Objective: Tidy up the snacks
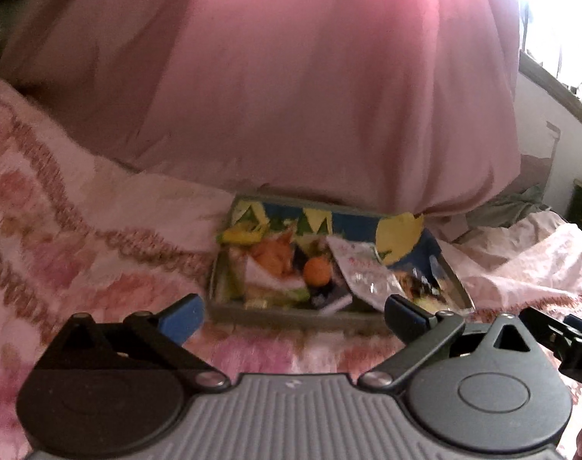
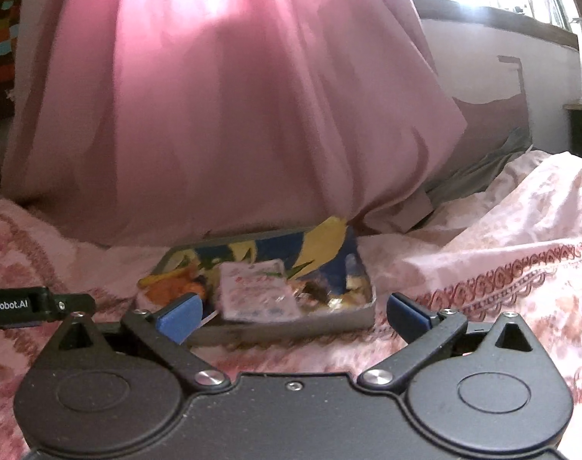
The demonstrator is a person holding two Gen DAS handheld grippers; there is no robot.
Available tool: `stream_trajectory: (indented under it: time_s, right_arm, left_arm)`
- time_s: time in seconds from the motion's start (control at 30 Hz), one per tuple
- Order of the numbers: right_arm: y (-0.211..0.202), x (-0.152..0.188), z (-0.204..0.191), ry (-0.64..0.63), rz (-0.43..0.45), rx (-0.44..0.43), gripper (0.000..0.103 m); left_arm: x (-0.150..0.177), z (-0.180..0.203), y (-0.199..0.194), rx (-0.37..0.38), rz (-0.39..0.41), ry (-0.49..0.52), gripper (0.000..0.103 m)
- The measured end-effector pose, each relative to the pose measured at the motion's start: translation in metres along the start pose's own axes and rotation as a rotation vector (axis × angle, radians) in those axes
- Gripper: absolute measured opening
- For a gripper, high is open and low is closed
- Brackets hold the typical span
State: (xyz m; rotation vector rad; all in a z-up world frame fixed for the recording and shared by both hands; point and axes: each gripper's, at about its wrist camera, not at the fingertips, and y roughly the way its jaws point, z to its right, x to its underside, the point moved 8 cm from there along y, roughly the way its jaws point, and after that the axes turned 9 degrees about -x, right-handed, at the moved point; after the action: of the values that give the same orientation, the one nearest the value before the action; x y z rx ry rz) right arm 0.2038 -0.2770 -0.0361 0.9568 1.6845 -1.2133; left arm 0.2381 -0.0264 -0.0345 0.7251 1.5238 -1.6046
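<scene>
- The tray (image 1: 291, 312) of snacks is lying on the pink patterned bedspread (image 1: 80, 230), its far edge resting against the foot of the pink curtain (image 1: 310, 96).
- Inside the tray, a white-and-pink packet (image 2: 256, 291) is sitting toward the near right, an orange round snack (image 1: 317, 273) is lying near the middle, and orange and yellow wrappers are crowding the left end.
- The left gripper (image 1: 293, 316) is hovering just short of the tray's near edge with jaws spread wide and nothing between them.
- The right gripper (image 2: 293, 316) is doing the same, wide and empty.
- Judging from this, the snacks are looking settled; to finish well, both hands are best kept clear of the near rim so nothing gets nudged.
- Count: one tray, one white packet, one orange ball, two grippers; the remaining wrappers are blurring together too much to count.
</scene>
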Motion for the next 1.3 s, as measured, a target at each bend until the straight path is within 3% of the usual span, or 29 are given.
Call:
stream_trajectory:
  time_s: [0.2, 0.6, 1.3]
  right_arm:
    - [-0.026, 0.018, -0.022, -0.006, -0.031, -0.020, 0.102]
    - [-0.057, 0.046, -0.041, -0.032, -0.094, -0.006, 0.102]
    - [-0.055, 0.062, -0.049, -0.081, -0.162, 0.013, 0.102]
  left_arm:
    - [0.028, -0.028, -0.033, -0.043, -0.041, -0.023, 0.103]
    - [0.057, -0.048, -0.079, -0.115, -0.045, 0.061, 0.103]
    - [0.079, -0.045, -0.085, -0.141, -0.092, 0.115, 0.103]
